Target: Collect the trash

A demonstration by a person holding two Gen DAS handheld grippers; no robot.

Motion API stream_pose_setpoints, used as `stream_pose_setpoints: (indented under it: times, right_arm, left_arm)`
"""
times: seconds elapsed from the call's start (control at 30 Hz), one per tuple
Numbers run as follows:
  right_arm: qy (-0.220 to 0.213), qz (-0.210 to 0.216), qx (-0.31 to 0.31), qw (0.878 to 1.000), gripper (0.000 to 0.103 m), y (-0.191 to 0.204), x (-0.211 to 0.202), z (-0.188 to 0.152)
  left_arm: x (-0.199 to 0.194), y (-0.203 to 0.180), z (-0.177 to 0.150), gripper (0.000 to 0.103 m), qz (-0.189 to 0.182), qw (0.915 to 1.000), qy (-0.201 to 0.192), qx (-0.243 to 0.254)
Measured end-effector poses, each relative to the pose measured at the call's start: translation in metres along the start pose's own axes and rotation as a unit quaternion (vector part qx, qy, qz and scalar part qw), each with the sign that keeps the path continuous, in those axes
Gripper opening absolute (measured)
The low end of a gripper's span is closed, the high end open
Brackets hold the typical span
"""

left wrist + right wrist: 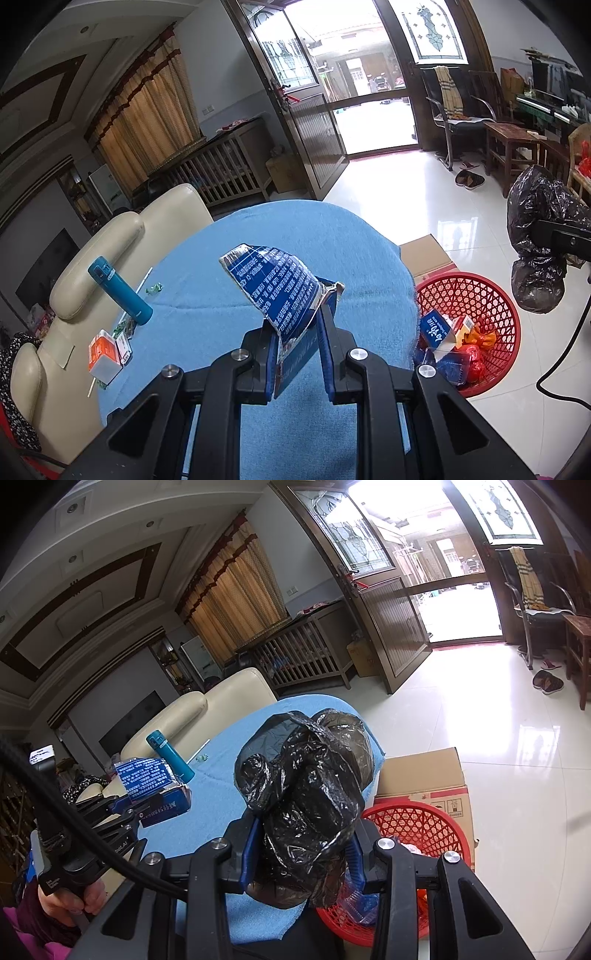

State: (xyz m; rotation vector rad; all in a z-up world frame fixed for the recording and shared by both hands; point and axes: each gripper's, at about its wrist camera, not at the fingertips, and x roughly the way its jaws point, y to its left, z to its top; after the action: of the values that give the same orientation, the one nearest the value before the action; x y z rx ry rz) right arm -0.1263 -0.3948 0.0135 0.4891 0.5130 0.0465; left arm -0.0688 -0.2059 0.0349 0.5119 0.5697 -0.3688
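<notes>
My left gripper (297, 325) is shut on a flattened blue carton (280, 288) with white print, held up over the blue cloth table (207, 302). That carton (147, 775) also shows at the left of the right wrist view. My right gripper (303, 845) is shut on a crumpled black plastic bag (310, 786), which hangs in the air near the table's right edge. The bag (535, 236) appears at the far right of the left wrist view, above the floor beyond a red mesh basket (491, 295). The basket holds a blue carton and orange and red wrappers.
On the table's left side stand a teal flask (120, 291) and an orange and white box (105, 354), with green wrappers (153, 288) nearby. A cardboard box (424, 775) sits behind the basket. A cream sofa (110, 236) borders the table. A hand (70, 901) grips the left tool.
</notes>
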Motion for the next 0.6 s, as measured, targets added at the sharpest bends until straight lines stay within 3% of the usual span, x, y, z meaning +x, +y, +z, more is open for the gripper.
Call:
stream_pose_setpoints:
  times: [0.6]
  right_arm:
    - [0.001,0.001,-0.002,1.0,0.041,-0.0018,0.0003,0.0015]
  left_arm:
    - [0.003,0.0018,-0.0006,0.021,-0.002,1.0,0.0,0.003]
